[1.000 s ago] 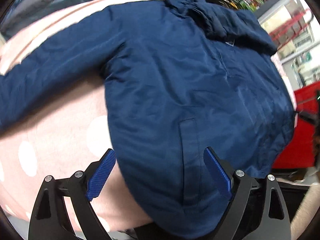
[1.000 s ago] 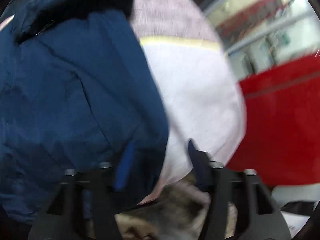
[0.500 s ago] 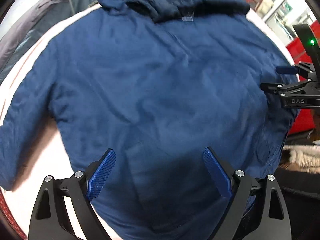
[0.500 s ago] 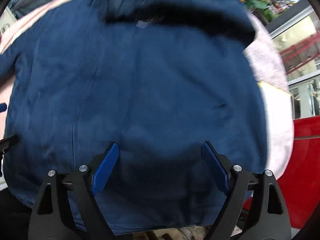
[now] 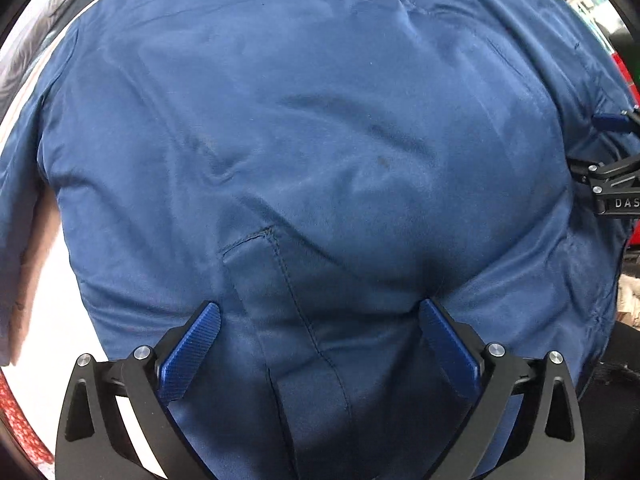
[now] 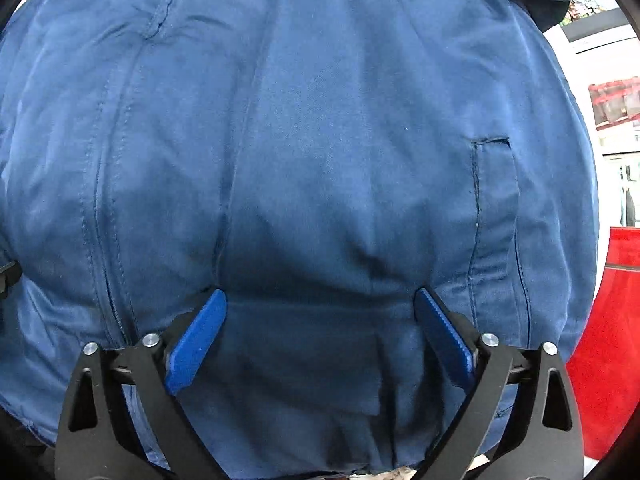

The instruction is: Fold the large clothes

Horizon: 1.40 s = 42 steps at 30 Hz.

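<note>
1. Jacket [image 5: 320, 140]: it is blue and lies spread out flat. It fills almost all of both views.
2. A pocket [image 5: 280, 288] with a stitched edge sits between the left claw's blue pads.
3. Left claw [image 5: 319, 346] is wide apart, low over the jacket, and holds nothing.
4. Right claw [image 6: 320, 338] is wide apart too, over the cloth, beside another pocket [image 6: 496, 216].
5. A red thing [image 6: 600, 340] shows past the jacket's right edge.

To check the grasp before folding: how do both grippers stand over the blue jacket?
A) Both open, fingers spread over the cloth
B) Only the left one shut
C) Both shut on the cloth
A: the left gripper and right gripper each show blue fingers spread wide over the blue jacket.
</note>
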Motion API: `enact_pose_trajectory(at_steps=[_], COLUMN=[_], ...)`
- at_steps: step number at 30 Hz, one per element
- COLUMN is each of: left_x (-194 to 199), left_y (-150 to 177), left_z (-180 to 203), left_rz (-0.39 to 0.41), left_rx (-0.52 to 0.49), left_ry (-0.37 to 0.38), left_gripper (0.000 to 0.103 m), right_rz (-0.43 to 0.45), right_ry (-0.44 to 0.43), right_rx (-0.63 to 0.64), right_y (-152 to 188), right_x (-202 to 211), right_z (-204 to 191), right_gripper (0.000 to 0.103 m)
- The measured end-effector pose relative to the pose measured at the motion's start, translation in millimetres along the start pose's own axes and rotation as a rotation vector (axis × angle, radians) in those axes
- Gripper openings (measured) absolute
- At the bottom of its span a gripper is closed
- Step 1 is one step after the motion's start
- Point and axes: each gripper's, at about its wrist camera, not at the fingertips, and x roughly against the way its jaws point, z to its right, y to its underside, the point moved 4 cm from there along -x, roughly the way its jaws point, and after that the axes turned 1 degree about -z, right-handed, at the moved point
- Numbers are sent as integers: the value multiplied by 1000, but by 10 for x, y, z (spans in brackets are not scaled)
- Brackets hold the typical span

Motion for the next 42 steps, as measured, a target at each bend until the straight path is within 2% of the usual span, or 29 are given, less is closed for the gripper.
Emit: enact_pose_trajectory(at_steps=[6,10,13,15,17,19,21,25,28,31,34,37,40,42], left_x=[-49,-47,-17,22,151,282,406,480,484,491,484,483,442,414], left_y=[-65,-60,9,42,36,24,7,44,147,305,451,539,566,574], left_z=[60,63,92,106,103,57,-35,-271,-399,-519,-600,-647,-653,-624], left_rz=[-3,-1,12,30,76,126,164,148,131,108,91,81,62,60], left_rx=[-4,-13,-15,-16,-13,3,49,165,224,280,346,391,405,393], left_ry=[8,-3,-12,-33,-69,-90,-96,-117,-128,-141,-141,-127,-122,-124], left_gripper=[98,98,98,97,96,96,96,96,96,96,96,96,96,96], right_rz=[-24,-25,100,227,306,344,369,413,450,464,477,469,472,473], right_ry=[-29,15,30,54,67,62,77,151,179,213,254,286,265,241], right_rx=[0,-14,12,84,148,208,260,386,430,446,444,437,434,429], right_y=[-72,-89,-230,-389,-549,-723,-994,-1555,-1669,-1991,-2169,-2428,-2595,-2685], right_x=[-62,8,374,649,810,862,898,887,875,814,801,695,625,609], right_z=[62,44,-125,-262,-406,-565,-728,-975,-1020,-1092,-1101,-1078,-1051,-1015], right_gripper=[97,97,97,97,97,97,97,97,97,97,96,92,87,73])
